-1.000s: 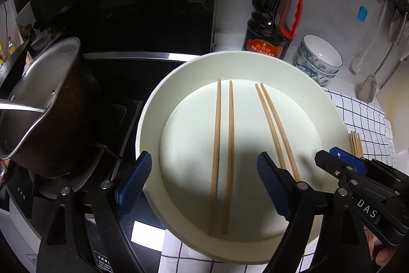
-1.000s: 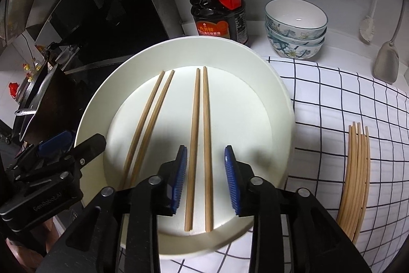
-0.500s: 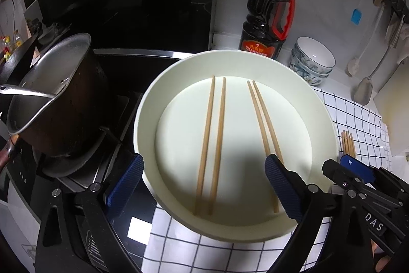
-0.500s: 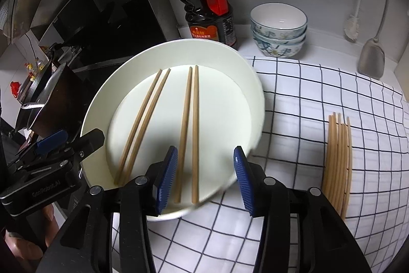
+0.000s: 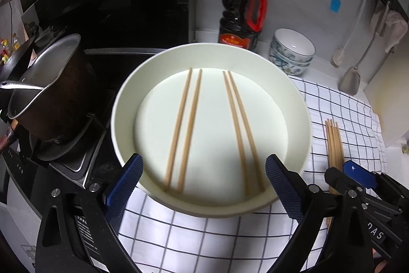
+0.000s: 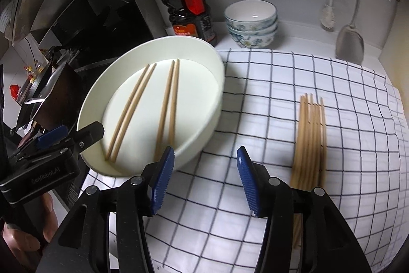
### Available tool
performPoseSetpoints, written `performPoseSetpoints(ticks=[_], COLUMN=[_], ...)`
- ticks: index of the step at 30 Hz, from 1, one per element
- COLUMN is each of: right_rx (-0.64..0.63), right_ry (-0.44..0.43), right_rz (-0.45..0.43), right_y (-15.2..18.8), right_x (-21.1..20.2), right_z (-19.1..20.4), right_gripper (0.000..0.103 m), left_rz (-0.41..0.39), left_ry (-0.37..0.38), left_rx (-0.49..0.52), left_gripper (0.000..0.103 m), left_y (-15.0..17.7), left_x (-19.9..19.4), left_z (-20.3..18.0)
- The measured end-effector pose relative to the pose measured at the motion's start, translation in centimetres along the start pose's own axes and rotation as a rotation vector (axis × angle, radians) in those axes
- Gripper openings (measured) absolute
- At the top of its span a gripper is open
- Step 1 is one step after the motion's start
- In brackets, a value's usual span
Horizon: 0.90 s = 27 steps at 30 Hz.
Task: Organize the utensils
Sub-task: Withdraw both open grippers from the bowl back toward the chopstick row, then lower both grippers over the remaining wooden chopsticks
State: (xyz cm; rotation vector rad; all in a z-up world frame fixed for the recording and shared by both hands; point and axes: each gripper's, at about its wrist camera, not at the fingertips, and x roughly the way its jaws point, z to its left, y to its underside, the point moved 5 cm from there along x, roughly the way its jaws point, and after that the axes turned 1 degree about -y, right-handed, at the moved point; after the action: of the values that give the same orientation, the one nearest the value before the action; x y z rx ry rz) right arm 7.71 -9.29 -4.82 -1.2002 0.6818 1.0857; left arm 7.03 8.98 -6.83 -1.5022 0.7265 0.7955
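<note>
- While two pairs of slim, light-wood chopsticks (image 5: 184, 127) lie lengthwise in the white dish (image 5: 120, 104), a loose bundle of chopsticks (image 6: 310, 137) rests on the checked cloth (image 6: 268, 99) to its right.
- Left gripper (image 5: 203, 187): jaws wide apart, gripping nothing.
- Right gripper (image 6: 204, 181): jaws have just been opening, half apart, empty.
</note>
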Motion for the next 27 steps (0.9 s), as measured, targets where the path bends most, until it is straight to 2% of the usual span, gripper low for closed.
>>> performPoseSetpoints(ticks=[16, 27], right_rx=[0.115, 0.152], right_ry=[0.076, 0.126], right_rz=[-0.002, -0.012], right_y=[4.1, 5.6], right_x=[-2.3, -3.1], right_z=[-7.3, -10.7], right_gripper=[0.049, 0.049], left_rz=[0.017, 0.038], left_ry=[0.09, 0.135], left_rx=[0.114, 0.166], left_gripper=[0.095, 0.095], left_y=[2.9, 4.3], left_x=[-0.4, 0.2], left_z=[-7.3, -11.2])
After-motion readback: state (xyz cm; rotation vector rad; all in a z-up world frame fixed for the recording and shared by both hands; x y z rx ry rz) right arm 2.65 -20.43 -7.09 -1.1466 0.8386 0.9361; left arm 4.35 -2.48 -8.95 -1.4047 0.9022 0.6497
